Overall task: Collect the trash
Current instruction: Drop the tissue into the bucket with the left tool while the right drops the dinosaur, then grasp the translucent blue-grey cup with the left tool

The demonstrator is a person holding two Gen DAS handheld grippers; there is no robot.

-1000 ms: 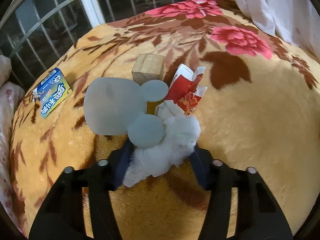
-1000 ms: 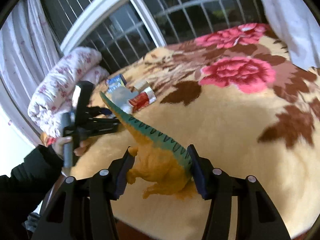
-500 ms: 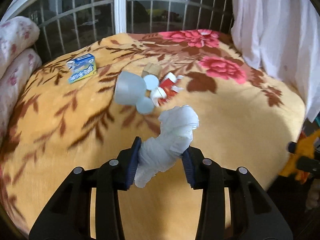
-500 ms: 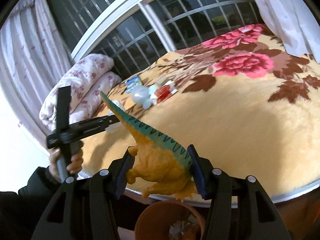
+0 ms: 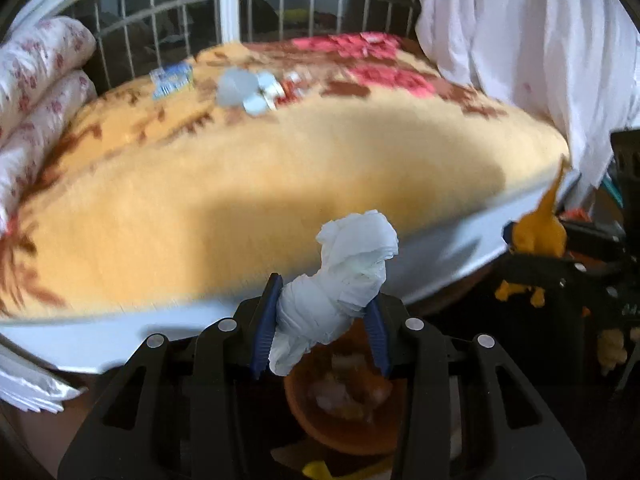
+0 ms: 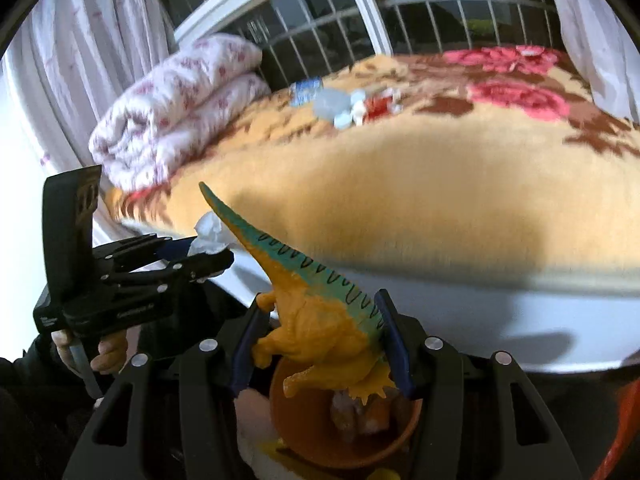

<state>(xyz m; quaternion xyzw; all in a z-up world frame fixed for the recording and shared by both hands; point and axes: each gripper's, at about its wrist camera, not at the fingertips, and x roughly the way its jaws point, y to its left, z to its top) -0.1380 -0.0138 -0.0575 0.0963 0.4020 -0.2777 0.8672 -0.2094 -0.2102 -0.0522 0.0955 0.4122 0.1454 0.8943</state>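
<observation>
In the left wrist view no writing is legible; the left gripper is clamped on a crumpled white tissue whose long axis runs up and forward from the jaws, above a brown bin beside the bed. In the right wrist view the right gripper pinches an orange toy dinosaur, tail pointing up and left, over that bin.

one tissue wad, one toy dinosaur, one brown bin, two folded quilts
</observation>
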